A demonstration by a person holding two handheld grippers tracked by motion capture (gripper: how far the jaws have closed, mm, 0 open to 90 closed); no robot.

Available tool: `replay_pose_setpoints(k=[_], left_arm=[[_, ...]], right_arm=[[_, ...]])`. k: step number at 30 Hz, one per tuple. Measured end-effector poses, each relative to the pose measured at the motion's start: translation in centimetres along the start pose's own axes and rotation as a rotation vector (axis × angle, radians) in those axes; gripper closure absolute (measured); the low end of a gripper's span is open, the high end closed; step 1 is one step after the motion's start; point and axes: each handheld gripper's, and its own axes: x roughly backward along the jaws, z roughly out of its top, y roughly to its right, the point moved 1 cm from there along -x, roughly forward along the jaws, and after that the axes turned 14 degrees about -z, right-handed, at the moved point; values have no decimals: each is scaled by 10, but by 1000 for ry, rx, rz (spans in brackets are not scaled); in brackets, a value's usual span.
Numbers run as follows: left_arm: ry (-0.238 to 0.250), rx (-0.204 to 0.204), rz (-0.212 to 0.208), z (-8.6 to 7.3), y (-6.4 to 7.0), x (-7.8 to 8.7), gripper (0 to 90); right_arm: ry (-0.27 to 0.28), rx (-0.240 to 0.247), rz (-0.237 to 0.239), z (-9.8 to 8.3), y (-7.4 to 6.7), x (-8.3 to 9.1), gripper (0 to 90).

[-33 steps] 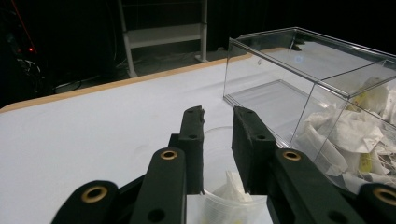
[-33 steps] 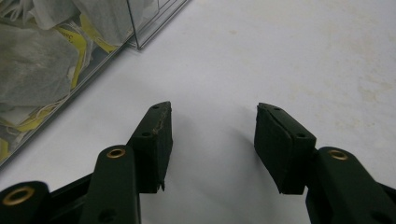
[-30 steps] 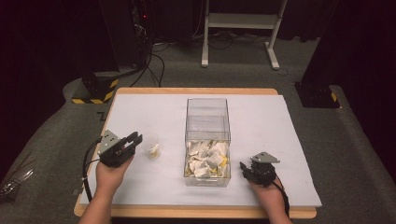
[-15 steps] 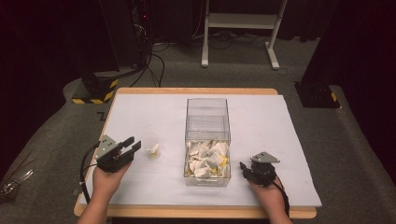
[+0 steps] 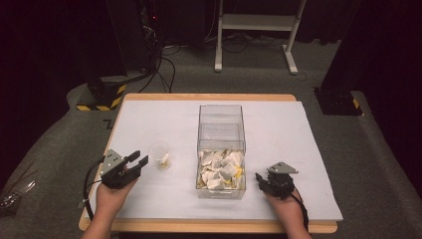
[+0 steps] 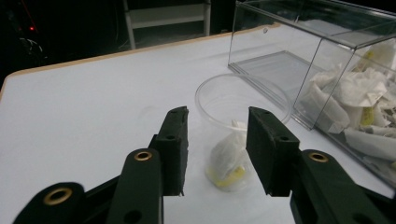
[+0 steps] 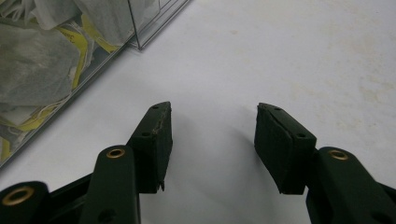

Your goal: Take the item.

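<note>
A clear plastic cup (image 5: pixel 160 152) with a tea bag (image 6: pixel 227 156) inside stands upright on the white table top (image 5: pixel 278 129), left of a clear box (image 5: pixel 221 129). My left gripper (image 5: pixel 138 158) sits just short of the cup at its near left. Its jaws have just been opening, and in the left gripper view (image 6: pixel 218 114) the cup (image 6: pixel 243 100) stands beyond the pads, untouched. My right gripper (image 5: pixel 259 177) rests open on the table right of the box. Nothing lies between its pads (image 7: pixel 214 109).
The near half of the clear box holds several loose tea bags (image 5: pixel 219 169); its far half looks bare. The box wall (image 7: pixel 140 28) stands close to the right gripper's left. A dark floor with cables and a white stand (image 5: pixel 254 30) lies behind the table.
The left gripper's jaws have spread wider and the hand has drawn back slightly toward the near edge, leaving the cup standing. The right gripper has not moved.
</note>
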Motion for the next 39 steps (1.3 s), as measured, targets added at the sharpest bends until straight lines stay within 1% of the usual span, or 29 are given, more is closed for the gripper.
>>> replay_pose_setpoints(k=[4, 8, 9, 10, 13, 14, 18, 19, 22, 24, 25, 26, 27, 28, 29, 30, 31, 33, 35, 37, 39], left_arm=[[-32, 8, -1, -9, 0, 1, 575], [-42, 19, 8, -18, 0, 2, 562], [-48, 15, 12, -20, 0, 2, 553], [-56, 22, 11, -22, 0, 1, 553], [-80, 22, 16, -29, -1, -1, 534], [-87, 27, 15, -32, -1, -2, 528], [-137, 27, 15, -41, -2, -7, 499], [-145, 35, 17, -43, -2, -8, 493], [-177, 42, 22, -49, -4, -10, 477], [-202, 35, 29, -52, -6, -12, 465], [-211, 37, 30, -53, -6, -13, 458], [-218, 42, 30, -55, -6, -14, 452], [-240, 50, 32, -57, -7, -16, 440], [-240, 50, 32, -57, -7, -16, 433], [-247, 45, 37, -57, -7, -16, 433], [-249, 45, 38, -57, -7, -17, 433], [-251, 38, 38, -57, -7, -17, 432], [-279, 38, 39, -57, -7, -20, 421], [-302, 48, 43, -58, -7, -23, 400], [-302, 57, 42, -58, -8, -23, 386], [-302, 61, 42, -58, -9, -23, 381]], right_arm=[[3, 7, -1, 0, 0, 0, 464], [0, 0, 2, 0, 0, 0, 463], [5, 9, 0, 0, 0, 0, 463], [5, 9, 0, 0, 0, 0, 463], [2, 5, 1, 0, 0, 0, 462], [0, -1, 3, 0, 0, 0, 462], [4, 9, 1, 0, 0, 0, 462], [1, 3, 2, 0, 0, 0, 462], [-1, -4, 5, 0, 0, 0, 461], [3, 1, 3, 0, 0, 1, 461], [6, 3, 2, 0, 0, 1, 460], [13, 2, 1, 0, 0, 1, 459], [30, 2, 5, 0, 0, 3, 449], [30, 2, 5, 0, 0, 3, 449], [45, -12, 12, 0, 1, 6, 443], [45, -12, 12, 0, 1, 6, 443], [57, -8, 16, 1, 1, 7, 438], [72, -8, 15, 3, 0, 11, 431], [87, -9, 21, 6, -2, 15, 428], [105, -20, 34, 9, -2, 22, 428], [113, -22, 36, 10, -3, 24, 428]])
